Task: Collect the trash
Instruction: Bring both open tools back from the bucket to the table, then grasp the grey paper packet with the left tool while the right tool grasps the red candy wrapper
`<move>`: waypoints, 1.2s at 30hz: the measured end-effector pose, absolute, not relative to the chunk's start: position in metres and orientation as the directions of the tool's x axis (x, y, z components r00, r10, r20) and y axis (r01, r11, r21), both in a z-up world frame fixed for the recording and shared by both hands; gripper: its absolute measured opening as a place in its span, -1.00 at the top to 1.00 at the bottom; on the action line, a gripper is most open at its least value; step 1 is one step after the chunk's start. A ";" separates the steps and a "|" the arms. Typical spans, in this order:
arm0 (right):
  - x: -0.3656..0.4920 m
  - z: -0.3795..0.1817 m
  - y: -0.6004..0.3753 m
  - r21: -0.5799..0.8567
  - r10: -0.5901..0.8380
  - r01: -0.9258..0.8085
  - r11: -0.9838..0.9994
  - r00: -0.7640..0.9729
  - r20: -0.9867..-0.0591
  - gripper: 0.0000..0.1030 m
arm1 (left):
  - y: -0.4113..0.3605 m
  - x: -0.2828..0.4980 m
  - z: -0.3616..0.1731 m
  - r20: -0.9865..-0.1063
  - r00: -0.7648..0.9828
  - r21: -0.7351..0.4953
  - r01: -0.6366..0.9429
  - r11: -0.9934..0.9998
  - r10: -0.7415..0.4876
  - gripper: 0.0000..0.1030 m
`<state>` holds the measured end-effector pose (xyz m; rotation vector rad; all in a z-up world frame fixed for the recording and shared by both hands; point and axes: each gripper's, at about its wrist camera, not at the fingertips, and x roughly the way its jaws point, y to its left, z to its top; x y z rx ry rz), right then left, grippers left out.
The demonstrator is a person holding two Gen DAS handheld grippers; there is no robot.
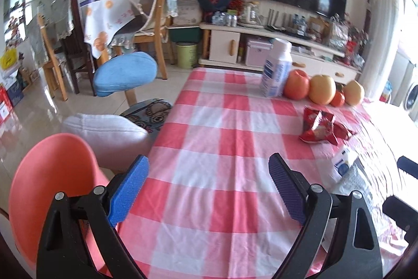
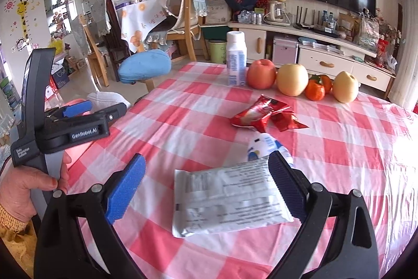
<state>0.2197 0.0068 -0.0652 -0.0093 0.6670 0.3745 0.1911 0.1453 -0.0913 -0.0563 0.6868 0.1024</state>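
Observation:
A white flat packet [image 2: 230, 200] lies on the red-checked tablecloth [image 2: 188, 122], between the open jaws of my right gripper [image 2: 206, 187] and close to its right finger. A white-blue wrapper [image 2: 261, 147] lies just beyond it, and a crumpled red wrapper [image 2: 263, 115] farther back. In the left wrist view the red wrapper [image 1: 322, 126] and the white-blue wrapper [image 1: 342, 165] lie to the right. My left gripper [image 1: 209, 187] is open and empty over the cloth's left part; it also shows in the right wrist view [image 2: 78, 111].
A milk carton [image 2: 236, 59], an apple [image 2: 261, 73], two pears [image 2: 292, 79] and tangerines [image 2: 314, 90] stand along the table's far side. A pink chair [image 1: 52, 179] and blue stool [image 1: 125, 73] stand left of the table. A green bin [image 1: 186, 54] stands on the floor beyond.

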 end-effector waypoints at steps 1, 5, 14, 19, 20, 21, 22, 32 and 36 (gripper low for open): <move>0.220 -0.066 0.005 0.109 0.332 -0.338 0.935 0.723 -0.606 -0.87 | 0.140 0.192 -0.092 -0.637 0.768 -0.012 -0.100 0.995 0.069 -0.79; 0.222 -0.069 -0.007 0.108 0.322 -0.326 0.939 0.730 -0.603 -0.88 | 0.123 0.194 -0.095 -0.645 0.764 -0.008 -0.034 0.999 0.021 -0.79; 0.235 -0.072 -0.055 0.177 0.302 -0.245 0.953 0.739 -0.603 -0.88 | 0.090 0.196 -0.097 -0.648 0.753 -0.036 0.118 0.992 -0.114 -0.79; 0.242 -0.071 -0.084 0.217 0.287 -0.194 0.957 0.748 -0.598 -0.88 | 0.075 0.196 -0.099 -0.650 0.744 -0.042 0.163 0.986 -0.151 -0.79; 0.243 -0.071 -0.089 0.221 0.284 -0.186 0.957 0.749 -0.599 -0.88 | 0.073 0.197 -0.099 -0.653 0.741 -0.045 0.170 0.984 -0.158 -0.79; 0.245 -0.071 -0.095 0.226 0.279 -0.176 0.958 0.750 -0.600 -0.88 | 0.070 0.197 -0.100 -0.654 0.738 -0.047 0.178 0.983 -0.164 -0.79; 0.247 -0.072 -0.101 0.231 0.276 -0.167 0.958 0.749 -0.602 -0.88 | 0.067 0.197 -0.100 -0.655 0.735 -0.050 0.190 0.980 -0.176 -0.79; 0.263 -0.081 -0.131 0.275 0.290 -0.140 0.951 0.714 -0.637 -0.88 | 0.038 0.197 -0.104 -0.671 0.681 -0.078 0.326 0.942 -0.292 -0.79; 0.270 -0.084 -0.135 0.285 0.307 -0.152 0.946 0.695 -0.650 -0.88 | 0.016 0.193 -0.109 -0.691 0.607 -0.094 0.463 0.881 -0.393 -0.79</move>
